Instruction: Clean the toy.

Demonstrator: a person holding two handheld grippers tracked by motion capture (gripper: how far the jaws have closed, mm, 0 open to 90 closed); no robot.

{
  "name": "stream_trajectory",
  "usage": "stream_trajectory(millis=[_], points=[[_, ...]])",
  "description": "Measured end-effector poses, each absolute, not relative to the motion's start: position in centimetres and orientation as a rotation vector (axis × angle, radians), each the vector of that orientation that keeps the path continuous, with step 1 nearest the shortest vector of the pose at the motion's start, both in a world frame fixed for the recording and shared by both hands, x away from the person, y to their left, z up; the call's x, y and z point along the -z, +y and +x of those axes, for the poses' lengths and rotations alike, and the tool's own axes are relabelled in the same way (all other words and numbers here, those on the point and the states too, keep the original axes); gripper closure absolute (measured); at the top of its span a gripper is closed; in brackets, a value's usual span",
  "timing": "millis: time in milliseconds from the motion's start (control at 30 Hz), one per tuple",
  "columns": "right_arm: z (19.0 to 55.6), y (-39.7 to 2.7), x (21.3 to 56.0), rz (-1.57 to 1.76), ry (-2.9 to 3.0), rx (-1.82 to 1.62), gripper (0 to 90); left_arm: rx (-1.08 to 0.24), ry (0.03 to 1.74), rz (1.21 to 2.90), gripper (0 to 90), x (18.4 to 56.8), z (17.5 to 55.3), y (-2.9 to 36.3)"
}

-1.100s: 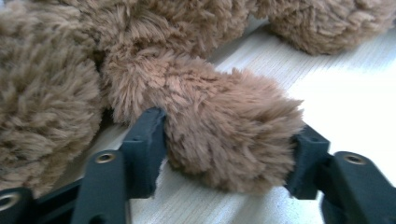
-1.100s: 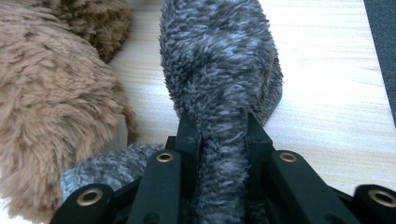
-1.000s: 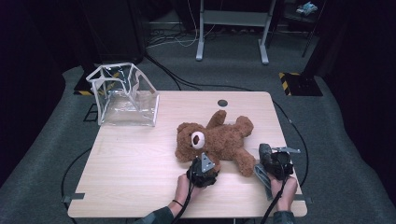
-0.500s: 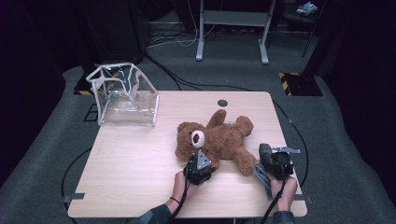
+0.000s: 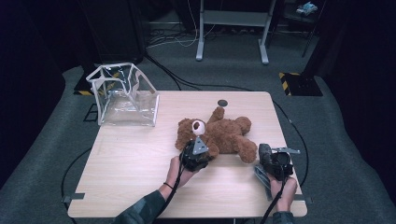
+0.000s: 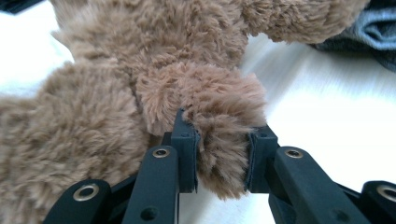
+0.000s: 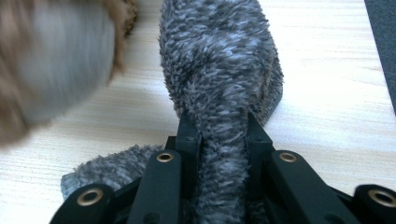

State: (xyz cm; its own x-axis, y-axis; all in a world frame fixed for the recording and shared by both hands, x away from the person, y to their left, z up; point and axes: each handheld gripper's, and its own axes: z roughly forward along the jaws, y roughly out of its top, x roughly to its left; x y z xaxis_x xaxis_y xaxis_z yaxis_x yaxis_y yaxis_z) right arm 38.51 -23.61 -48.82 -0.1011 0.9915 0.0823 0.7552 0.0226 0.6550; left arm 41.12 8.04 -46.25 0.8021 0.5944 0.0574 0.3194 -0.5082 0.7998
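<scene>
A brown teddy bear (image 5: pixel 223 132) lies on its back in the middle of the wooden table (image 5: pixel 135 163). My left gripper (image 5: pixel 196 155) is at the bear's near side, shut on one furry paw (image 6: pixel 219 135), which bulges between the jaws of the left gripper (image 6: pixel 222 158). My right gripper (image 5: pixel 273 162) rests near the table's front right, beside the bear's leg. It is shut on a grey fuzzy sock (image 7: pixel 219 70), which stands up between the jaws of the right gripper (image 7: pixel 218 140). The bear's foot (image 7: pixel 51 60) shows blurred at the left of the right gripper view.
A clear plastic bag with white edging (image 5: pixel 123 95) stands open at the table's back left corner. A small black disc (image 5: pixel 222 102) sits in the tabletop behind the bear. Cables trail off the table onto the grey floor.
My left gripper has moved forward to the bear and now has its paw between the jaws. The right gripper and the sock have stayed in place.
</scene>
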Motion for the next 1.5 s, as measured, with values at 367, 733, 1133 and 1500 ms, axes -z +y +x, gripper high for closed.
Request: stream_trajectory(millis=[367, 733, 1133, 1500], points=[[38.5, -23.0, 48.8, 1.747, 1.926, -0.801, 73.8, -0.425, 0.598, 2.134, 72.0, 42.9, 43.8, 8.6], [38.5, -22.2, 48.2, 1.71, 1.937, -0.812, 73.8, -0.421, 0.55, 2.081, 72.8, 40.5, 44.5, 9.3], [37.9, -21.1, 46.9, 1.66, 1.942, -0.838, 73.9, -0.352, 0.744, 2.048, 70.8, 41.5, 47.0, 10.4], [36.7, -15.1, 43.1, 1.451, 1.987, -0.935, 74.1, -0.325, 0.815, 2.045, 65.7, 41.0, 48.2, 10.9]])
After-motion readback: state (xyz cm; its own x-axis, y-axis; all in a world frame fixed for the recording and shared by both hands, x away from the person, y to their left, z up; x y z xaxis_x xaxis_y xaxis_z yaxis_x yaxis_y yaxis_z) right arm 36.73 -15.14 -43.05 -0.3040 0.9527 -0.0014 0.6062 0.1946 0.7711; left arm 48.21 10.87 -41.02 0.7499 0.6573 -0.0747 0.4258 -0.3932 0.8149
